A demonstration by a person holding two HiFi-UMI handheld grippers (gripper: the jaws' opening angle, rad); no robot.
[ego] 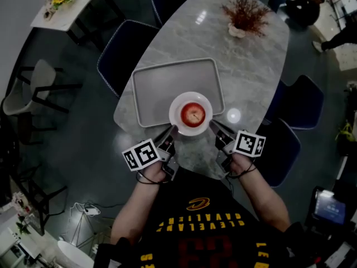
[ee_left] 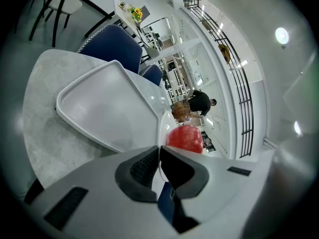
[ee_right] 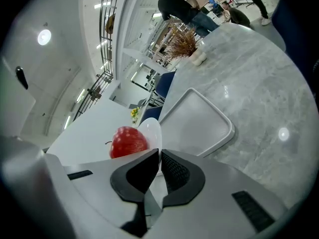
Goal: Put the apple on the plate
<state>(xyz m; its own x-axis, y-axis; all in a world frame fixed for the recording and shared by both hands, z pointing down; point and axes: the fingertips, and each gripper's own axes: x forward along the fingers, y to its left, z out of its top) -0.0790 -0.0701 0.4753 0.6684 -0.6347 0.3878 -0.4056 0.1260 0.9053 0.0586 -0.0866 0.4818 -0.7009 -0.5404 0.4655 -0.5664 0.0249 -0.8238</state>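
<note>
A red apple (ego: pixel 193 114) sits in the middle of a small white plate (ego: pixel 175 106). The plate hangs over the near edge of a grey tray (ego: pixel 156 85). My left gripper (ego: pixel 172 131) is shut on the plate's left rim, and my right gripper (ego: pixel 213 125) is shut on its right rim. In the left gripper view the apple (ee_left: pixel 185 138) shows just past the jaws, with the plate's thin edge (ee_left: pixel 160 133) pinched between them. In the right gripper view the apple (ee_right: pixel 128 141) rests on the plate (ee_right: pixel 152 131), whose rim runs between the jaws.
The tray lies on an oval marble table (ego: pixel 251 60). A vase of dried red twigs (ego: pixel 244 15) stands at the far end. Dark blue chairs (ego: pixel 120 54) ring the table. People stand beyond the far end.
</note>
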